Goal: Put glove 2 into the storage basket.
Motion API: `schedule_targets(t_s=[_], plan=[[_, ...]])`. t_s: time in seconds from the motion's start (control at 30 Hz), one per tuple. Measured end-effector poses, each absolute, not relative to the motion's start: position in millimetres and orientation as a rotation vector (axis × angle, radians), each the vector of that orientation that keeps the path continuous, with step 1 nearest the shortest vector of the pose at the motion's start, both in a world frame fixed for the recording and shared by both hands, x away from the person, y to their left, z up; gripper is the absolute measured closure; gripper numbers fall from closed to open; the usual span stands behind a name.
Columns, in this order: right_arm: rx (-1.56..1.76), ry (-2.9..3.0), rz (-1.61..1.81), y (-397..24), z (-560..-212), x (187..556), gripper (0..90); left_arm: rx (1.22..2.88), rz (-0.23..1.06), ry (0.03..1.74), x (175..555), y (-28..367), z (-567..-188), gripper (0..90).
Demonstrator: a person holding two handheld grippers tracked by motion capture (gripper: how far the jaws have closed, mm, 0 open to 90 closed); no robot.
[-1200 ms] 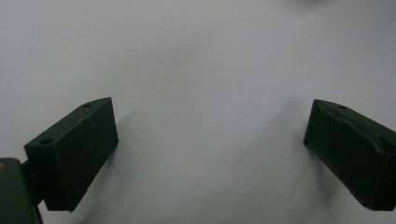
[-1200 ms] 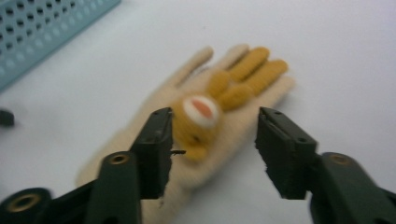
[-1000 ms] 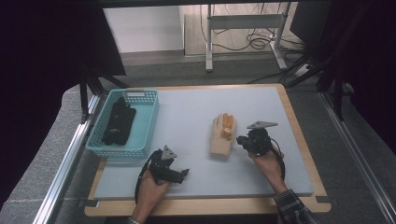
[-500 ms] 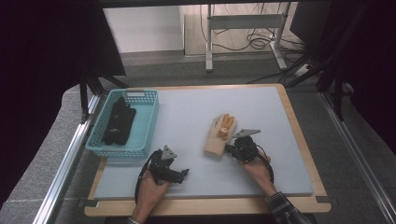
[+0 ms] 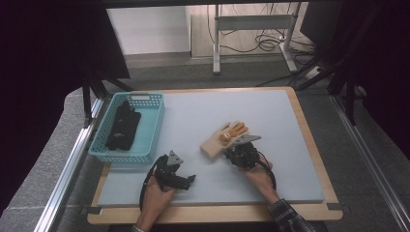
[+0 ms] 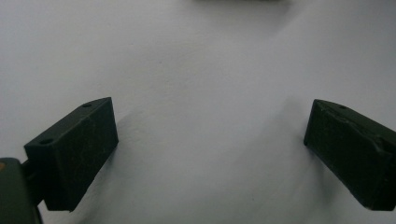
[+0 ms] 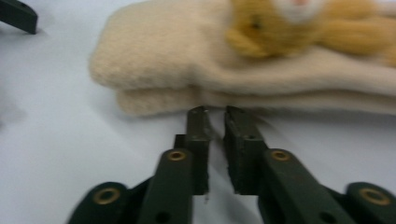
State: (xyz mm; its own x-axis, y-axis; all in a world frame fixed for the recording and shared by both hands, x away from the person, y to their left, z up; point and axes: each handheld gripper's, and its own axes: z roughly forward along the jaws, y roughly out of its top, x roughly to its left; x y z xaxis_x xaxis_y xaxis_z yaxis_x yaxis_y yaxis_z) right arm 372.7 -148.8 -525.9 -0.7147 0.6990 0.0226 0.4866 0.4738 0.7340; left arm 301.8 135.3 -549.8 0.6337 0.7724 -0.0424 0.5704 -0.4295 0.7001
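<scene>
High view: two grippers, one basket (black gloves inside).

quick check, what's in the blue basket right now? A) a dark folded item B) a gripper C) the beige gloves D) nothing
A: in the high view the blue basket holds a dark folded item, while the beige gloves lie out on the mat by the right gripper.
</scene>
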Motion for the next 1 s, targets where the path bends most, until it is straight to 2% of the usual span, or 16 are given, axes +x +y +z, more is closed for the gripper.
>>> schedule_targets(t_s=[0.27, 0.43, 0.63, 1.0], plan=[[1.049, 2.392, 1.039, -188.1, -518.0, 369.0, 43.5, 2.160, 0.373, 1.045, 301.8, 135.1, -549.6, 3.0], [1.086, 2.376, 1.005, -214.4, -519.7, 364.0, 30.7, 2.160, 0.374, 1.045, 301.7, 135.0, -549.7, 3.0], [1.134, 2.333, 0.988, -242.2, -521.9, 354.9, 23.9, 2.161, 0.376, 1.045, 301.6, 134.8, -549.6, 2.9], [1.142, 2.293, 0.964, -263.0, -530.1, 347.2, 19.9, 2.163, 0.364, 1.051, 302.3, 135.0, -549.2, 3.0]])
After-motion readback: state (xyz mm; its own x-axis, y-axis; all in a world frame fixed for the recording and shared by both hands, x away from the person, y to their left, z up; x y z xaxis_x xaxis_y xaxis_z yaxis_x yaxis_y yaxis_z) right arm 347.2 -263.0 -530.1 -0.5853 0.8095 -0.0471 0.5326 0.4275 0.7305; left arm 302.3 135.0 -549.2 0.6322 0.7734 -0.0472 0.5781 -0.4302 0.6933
